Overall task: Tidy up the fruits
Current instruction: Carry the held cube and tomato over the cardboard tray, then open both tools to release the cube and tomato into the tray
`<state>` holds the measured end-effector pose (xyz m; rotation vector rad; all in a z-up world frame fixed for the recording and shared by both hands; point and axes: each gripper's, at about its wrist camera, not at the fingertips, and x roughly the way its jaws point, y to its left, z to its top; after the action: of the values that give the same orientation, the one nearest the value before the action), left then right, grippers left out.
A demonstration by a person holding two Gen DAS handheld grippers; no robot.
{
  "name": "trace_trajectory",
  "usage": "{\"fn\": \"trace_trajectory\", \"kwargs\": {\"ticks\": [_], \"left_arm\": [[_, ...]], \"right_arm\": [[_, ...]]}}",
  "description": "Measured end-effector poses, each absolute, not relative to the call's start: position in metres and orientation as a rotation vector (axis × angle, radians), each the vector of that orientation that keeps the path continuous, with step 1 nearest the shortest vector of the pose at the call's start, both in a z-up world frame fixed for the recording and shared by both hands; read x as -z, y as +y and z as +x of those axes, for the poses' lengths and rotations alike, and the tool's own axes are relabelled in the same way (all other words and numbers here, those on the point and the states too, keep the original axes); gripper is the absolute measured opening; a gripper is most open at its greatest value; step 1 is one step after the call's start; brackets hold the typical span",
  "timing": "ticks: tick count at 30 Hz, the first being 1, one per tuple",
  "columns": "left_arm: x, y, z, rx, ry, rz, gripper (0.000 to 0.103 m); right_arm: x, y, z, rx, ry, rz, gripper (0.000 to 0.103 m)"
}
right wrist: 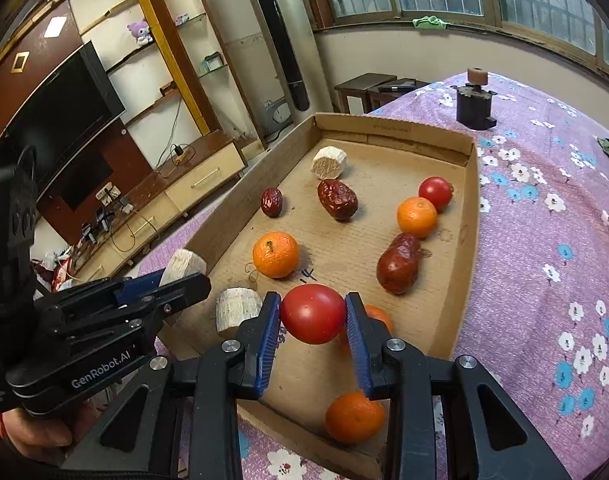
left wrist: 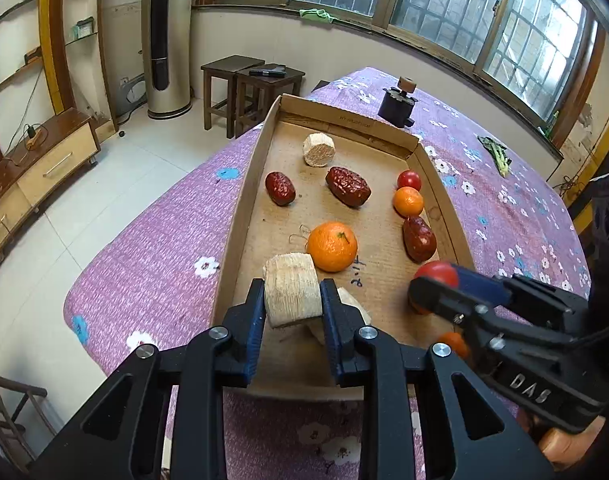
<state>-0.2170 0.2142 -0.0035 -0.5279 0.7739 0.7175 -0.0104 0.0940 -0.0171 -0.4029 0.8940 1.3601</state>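
Note:
A cardboard tray (left wrist: 240, 216) (right wrist: 468, 216) lies on the purple flowered cloth and holds fruit. My left gripper (left wrist: 291, 300) is shut on a pale sugarcane piece (left wrist: 291, 290) above the tray's near left corner; it also shows in the right wrist view (right wrist: 183, 266). My right gripper (right wrist: 313, 316) is shut on a red tomato (right wrist: 313, 314) above the tray's near end; the tomato also shows in the left wrist view (left wrist: 438, 272). Another cane piece (right wrist: 237, 310) lies below. Oranges (right wrist: 275, 255) (right wrist: 416, 217) (right wrist: 354, 418), red dates (right wrist: 398, 264) (right wrist: 337, 199) (right wrist: 271, 202), a second tomato (right wrist: 435, 193) and a far cane piece (right wrist: 328, 163) lie in the tray.
A dark holder with a wooden knob (right wrist: 473, 102) stands on the cloth beyond the tray. A green vegetable (left wrist: 496, 154) lies at the right. Two dark stools (left wrist: 248, 88) stand past the table's far edge. The table's left edge drops to a tiled floor.

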Motion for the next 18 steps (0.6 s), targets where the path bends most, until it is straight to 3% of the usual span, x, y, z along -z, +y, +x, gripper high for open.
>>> {"fn": "trace_trajectory", "kwargs": {"ticks": [18], "left_arm": [[0.015,0.238,-0.189,-0.725,0.798,-0.512,0.024]], "right_arm": [[0.03,0.114,-0.014,-1.372,0.893,-0.459,0.033]]}}
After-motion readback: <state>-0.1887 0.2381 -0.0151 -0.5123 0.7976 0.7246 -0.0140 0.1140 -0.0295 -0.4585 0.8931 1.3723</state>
